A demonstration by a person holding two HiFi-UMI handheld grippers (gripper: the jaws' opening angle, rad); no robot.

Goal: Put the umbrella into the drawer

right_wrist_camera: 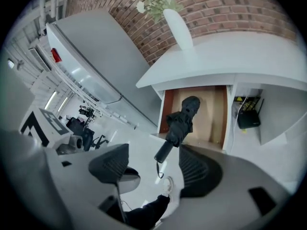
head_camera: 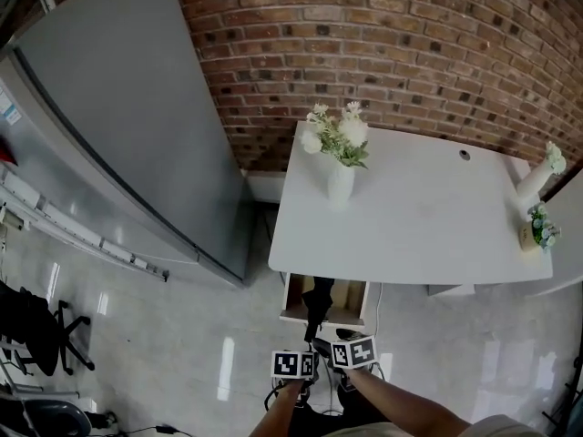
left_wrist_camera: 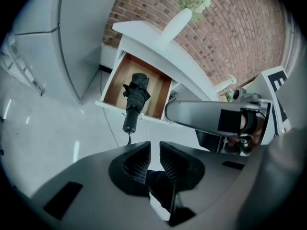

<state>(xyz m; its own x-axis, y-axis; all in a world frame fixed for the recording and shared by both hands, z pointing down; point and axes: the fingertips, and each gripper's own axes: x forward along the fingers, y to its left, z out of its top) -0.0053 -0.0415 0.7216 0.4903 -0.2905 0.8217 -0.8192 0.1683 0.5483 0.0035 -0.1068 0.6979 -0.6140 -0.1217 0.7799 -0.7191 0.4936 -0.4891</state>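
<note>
Umbrella (head_camera: 317,303), black and folded, lies lengthwise in the open drawer (head_camera: 353,300) under the white desk's (head_camera: 410,217) near edge. Its handle overhangs the drawer front, too far out, I'd judge, for the drawer to shut. Left gripper (left_wrist_camera: 154,150) hangs clear over the floor, jaws narrowed to a slit on nothing. Right gripper (right_wrist_camera: 154,150) gapes wide and empty; neither needs a hold now.
</note>
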